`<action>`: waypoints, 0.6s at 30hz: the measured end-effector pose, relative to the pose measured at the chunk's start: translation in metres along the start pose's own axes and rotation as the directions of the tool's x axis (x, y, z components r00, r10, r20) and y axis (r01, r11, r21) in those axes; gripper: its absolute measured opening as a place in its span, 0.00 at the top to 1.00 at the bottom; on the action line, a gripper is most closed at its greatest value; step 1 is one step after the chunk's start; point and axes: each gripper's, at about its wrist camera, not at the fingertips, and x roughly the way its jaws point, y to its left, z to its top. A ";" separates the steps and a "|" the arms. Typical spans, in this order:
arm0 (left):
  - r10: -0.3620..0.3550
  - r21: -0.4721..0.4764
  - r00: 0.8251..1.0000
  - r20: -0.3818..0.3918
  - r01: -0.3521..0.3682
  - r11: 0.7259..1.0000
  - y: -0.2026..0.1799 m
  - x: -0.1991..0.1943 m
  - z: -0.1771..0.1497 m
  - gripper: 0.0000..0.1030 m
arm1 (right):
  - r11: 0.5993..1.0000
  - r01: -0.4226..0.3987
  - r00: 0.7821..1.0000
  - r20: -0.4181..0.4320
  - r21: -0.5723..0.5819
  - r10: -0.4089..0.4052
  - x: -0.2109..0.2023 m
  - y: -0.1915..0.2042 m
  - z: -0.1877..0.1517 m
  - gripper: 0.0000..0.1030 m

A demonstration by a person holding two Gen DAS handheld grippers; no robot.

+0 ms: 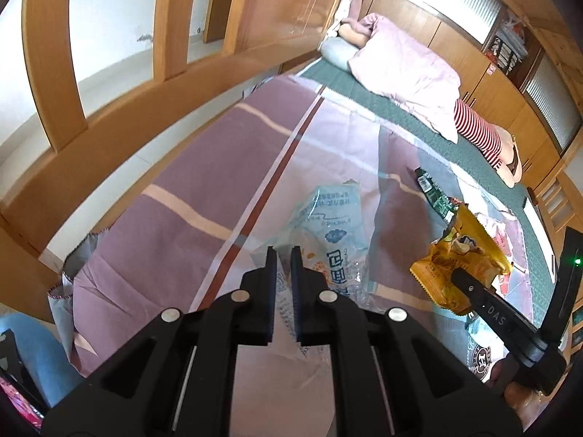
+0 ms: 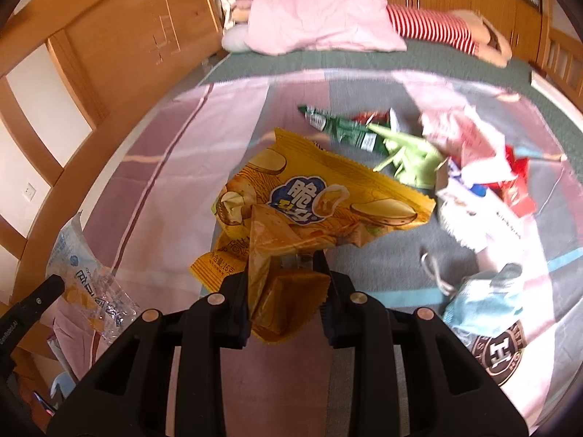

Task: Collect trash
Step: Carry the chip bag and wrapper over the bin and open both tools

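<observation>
Wooden bed rails and a panelled headboard (image 2: 120, 47) frame a bed (image 2: 364, 62) covered with a green quilt, over which lies a striped sheet (image 1: 175, 225) in mauve, pink and grey. At the far end rest a pink duvet (image 2: 317, 14) and a red-and-white striped cloth (image 2: 433, 27). On the left, the left hand-held gripper (image 1: 283, 255) has its jaws pressed together on the near edge of a clear plastic wrapper (image 1: 337, 225) printed in pale blue, and the wrapper hangs crumpled from the pads above the sheet; from the right wrist view the same wrapper (image 2: 87, 284) shows at the left edge beside that gripper's black finger. Further right, the right hand-held gripper (image 2: 288, 266) pinches a yellow snack bag (image 2: 317, 196) by its folded lower part, the bag standing up ahead of the jaws with its blue logo and biscuit pictures facing the camera. Beyond it on the sheet lie a dark green wrapper (image 2: 342, 127) and a bright green wrapper (image 2: 411, 160), touching each other. To their right sits a heap of pink, white and red packets (image 2: 481, 167). Nearest on the right lies a light blue face mask (image 2: 484, 302) with its white loop trailing leftwards, just beside a round brown emblem (image 2: 495, 349) printed on pale material.
</observation>
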 end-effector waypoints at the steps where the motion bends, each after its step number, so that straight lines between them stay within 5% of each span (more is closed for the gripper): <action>1: 0.001 0.005 1.000 0.008 -0.001 1.000 0.000 -0.003 0.000 0.92 | 1.000 0.005 1.000 0.007 -0.002 -0.005 -0.002 0.000 0.000 0.71; 18: 0.000 -0.029 0.999 0.048 0.001 1.000 0.006 -0.013 0.002 0.92 | 1.000 0.001 1.000 -0.028 0.023 0.000 0.006 -0.003 0.000 0.71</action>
